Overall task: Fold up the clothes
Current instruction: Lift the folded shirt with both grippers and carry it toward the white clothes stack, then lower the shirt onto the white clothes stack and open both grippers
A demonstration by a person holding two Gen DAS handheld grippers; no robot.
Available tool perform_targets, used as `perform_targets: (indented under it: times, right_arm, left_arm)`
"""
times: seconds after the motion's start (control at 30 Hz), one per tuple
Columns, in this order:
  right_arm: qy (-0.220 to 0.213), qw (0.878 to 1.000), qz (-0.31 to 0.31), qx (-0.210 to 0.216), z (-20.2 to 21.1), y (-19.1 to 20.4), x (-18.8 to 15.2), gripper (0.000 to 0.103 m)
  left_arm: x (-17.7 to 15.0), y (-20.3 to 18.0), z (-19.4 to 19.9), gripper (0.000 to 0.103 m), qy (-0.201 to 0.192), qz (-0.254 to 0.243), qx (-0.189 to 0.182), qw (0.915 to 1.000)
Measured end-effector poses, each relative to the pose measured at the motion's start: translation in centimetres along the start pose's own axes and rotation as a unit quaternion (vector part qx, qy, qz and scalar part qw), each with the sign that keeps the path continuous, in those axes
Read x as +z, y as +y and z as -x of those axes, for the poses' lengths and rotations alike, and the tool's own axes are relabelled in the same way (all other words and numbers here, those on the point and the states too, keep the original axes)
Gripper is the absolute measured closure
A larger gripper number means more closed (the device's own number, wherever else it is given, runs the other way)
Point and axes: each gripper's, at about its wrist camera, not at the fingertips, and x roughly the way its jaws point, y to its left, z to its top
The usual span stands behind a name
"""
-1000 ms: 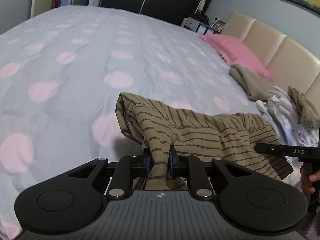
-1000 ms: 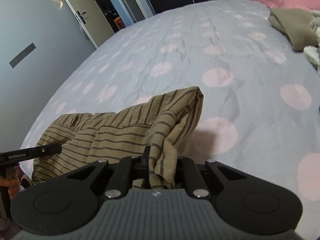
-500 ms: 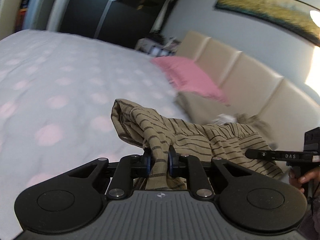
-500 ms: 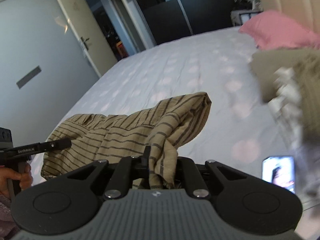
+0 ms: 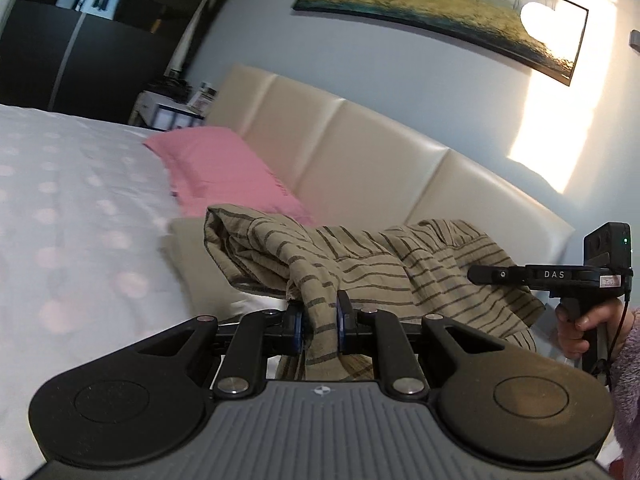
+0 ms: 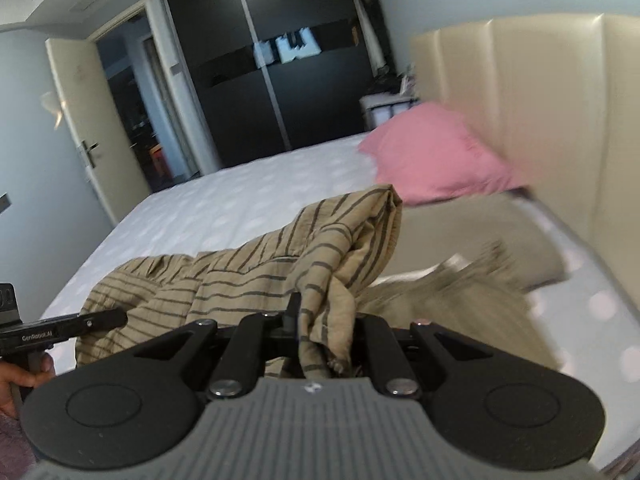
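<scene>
A tan shirt with dark stripes [image 5: 360,264] hangs in the air between both grippers, lifted off the bed. My left gripper [image 5: 319,320] is shut on one bunched edge of it. My right gripper [image 6: 324,320] is shut on another bunched edge of the striped shirt [image 6: 256,276]. The right gripper also shows at the right of the left wrist view [image 5: 520,274], held by a hand [image 5: 580,328]. The left gripper shows at the left edge of the right wrist view [image 6: 64,326]. The cloth sags between them, and its lower part is hidden behind the gripper bodies.
The bed with a pale dotted cover [image 5: 60,208] lies below. A pink pillow [image 5: 216,172] rests against the cream padded headboard [image 5: 360,152]. Other olive garments [image 6: 460,296] lie blurred by the headboard. Dark wardrobe doors [image 6: 280,80] and an open door [image 6: 80,120] stand beyond.
Both grippers have risen and tilted upward with the striped shirt, lifting it off the bed. The views now show the headboard and walls instead of the bedcover.
</scene>
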Motion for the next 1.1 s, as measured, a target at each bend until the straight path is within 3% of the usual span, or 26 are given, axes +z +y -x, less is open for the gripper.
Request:
perform_targets:
  times: [0.23, 0.4, 0.8, 0.97, 1.1]
  right_arm:
    - [0.001, 0.999, -0.031, -0.040, -0.1, -9.2, 2.3, 0.091]
    - [0.007, 0.997, -0.062, -0.044, -2.8, -14.5, 2.0, 0.091]
    - [0.021, 0.985, -0.169, -0.027, -11.2, -22.3, -4.6, 0.089]
    - [0.007, 0.979, -0.205, -0.018, -13.5, -23.8, -6.8, 0.089]
    - [0.009, 0.976, -0.212, -0.038, -14.7, -23.8, -7.3, 0.088]
  left_arm:
    - [-1.2, -2.3, -7.9, 0.090, 0.027, 0.013, -0.025, 0.9992]
    - [-2.7, -2.9, -12.0, 0.090, 0.046, -0.005, -0.014, 0.9988]
    - [-6.5, 1.7, -18.3, 0.090, 0.106, 0.009, 0.017, 0.9941]
    - [-7.6, 2.2, -19.9, 0.090, 0.112, 0.000, 0.020, 0.9935]
    - [-7.6, 2.1, -20.4, 0.090, 0.114, -0.005, 0.021, 0.9933]
